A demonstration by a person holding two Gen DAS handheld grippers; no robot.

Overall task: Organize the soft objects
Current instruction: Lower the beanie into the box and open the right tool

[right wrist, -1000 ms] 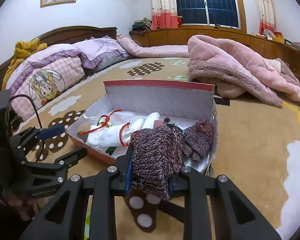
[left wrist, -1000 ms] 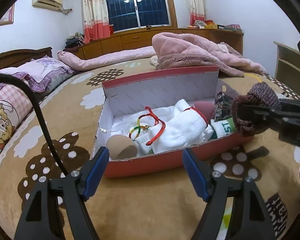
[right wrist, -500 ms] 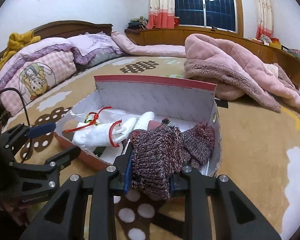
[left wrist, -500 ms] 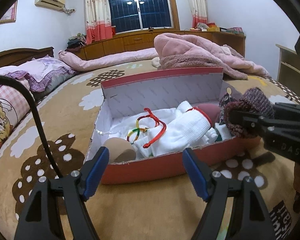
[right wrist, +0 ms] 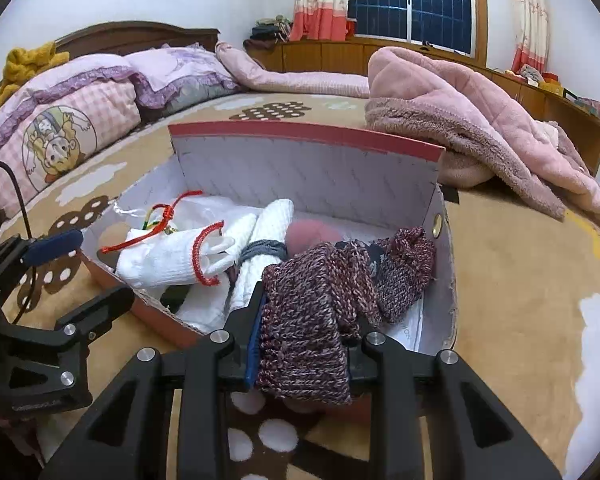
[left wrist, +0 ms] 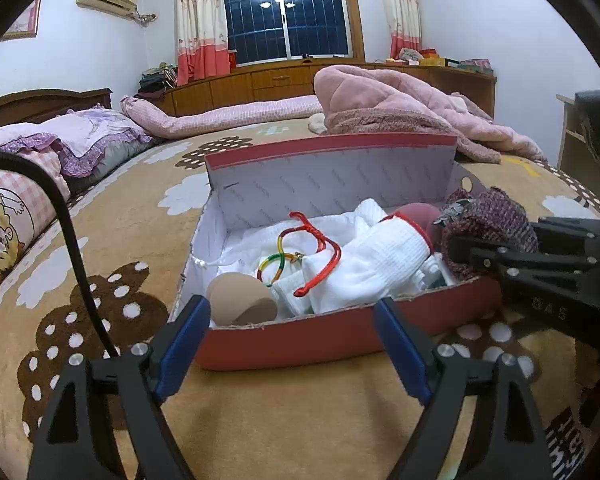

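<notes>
A red cardboard box [left wrist: 332, 340] [right wrist: 300, 136] with a white lining lies open on the bed. Inside are white socks [left wrist: 372, 264] [right wrist: 168, 260] tied with red cord, a coloured bangle [left wrist: 276, 266], a tan roll [left wrist: 240, 304] and a maroon knitted piece [right wrist: 408, 268]. My right gripper [right wrist: 304, 320] is shut on a maroon knitted sock [right wrist: 308, 320] [left wrist: 496, 216], held over the box's near right corner. My left gripper [left wrist: 296, 336] hangs in front of the box's near wall, its jaws opening with nothing between them.
The bed has a tan bedspread [left wrist: 284, 420] with cloud and brown dotted patterns. A pink fleece blanket [right wrist: 480, 120] is heaped behind the box. Pillows [right wrist: 80, 120] lie at the left by the wooden headboard. A black cable [left wrist: 76, 256] runs along the left.
My right gripper has carried the knitted sock forward and down, from before the box to over its near right corner. The left gripper's jaws have spread a little wider.
</notes>
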